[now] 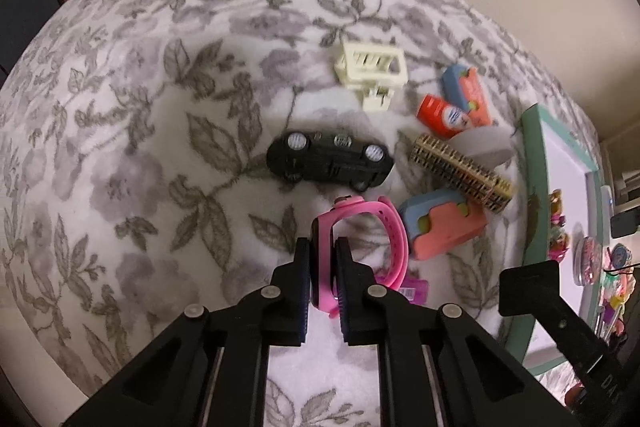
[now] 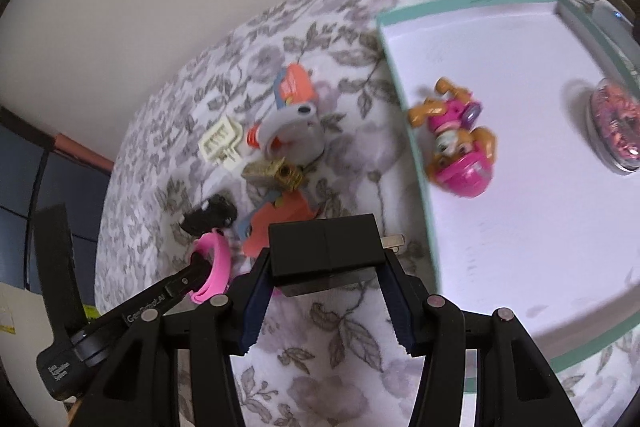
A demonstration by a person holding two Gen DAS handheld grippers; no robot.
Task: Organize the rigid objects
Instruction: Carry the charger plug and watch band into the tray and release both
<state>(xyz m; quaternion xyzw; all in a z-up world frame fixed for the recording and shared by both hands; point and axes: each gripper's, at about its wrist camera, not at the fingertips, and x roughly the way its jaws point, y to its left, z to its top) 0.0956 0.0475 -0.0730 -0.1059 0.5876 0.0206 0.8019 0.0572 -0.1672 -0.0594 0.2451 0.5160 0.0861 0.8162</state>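
My left gripper [image 1: 323, 251] is shut on a pink watch [image 1: 360, 239], gripping its face edge-on just above the floral blanket; the watch also shows in the right wrist view [image 2: 216, 267]. My right gripper [image 2: 326, 263] is shut on a black plug adapter [image 2: 326, 253] and holds it above the blanket, left of the teal-rimmed white tray [image 2: 416, 163]. On the blanket lie a black toy car [image 1: 330, 159], a cream plastic frame [image 1: 372, 71], a gold comb-like block [image 1: 460, 167], and pink-and-blue toys [image 1: 440, 227].
The tray [image 1: 534, 187] lies at the right of the blanket, holding a pink and orange toy figure [image 2: 456, 143] and a round glitter disc [image 2: 616, 123]. A red and white toy [image 1: 442, 115] lies near the cream frame. A wall runs behind the bed.
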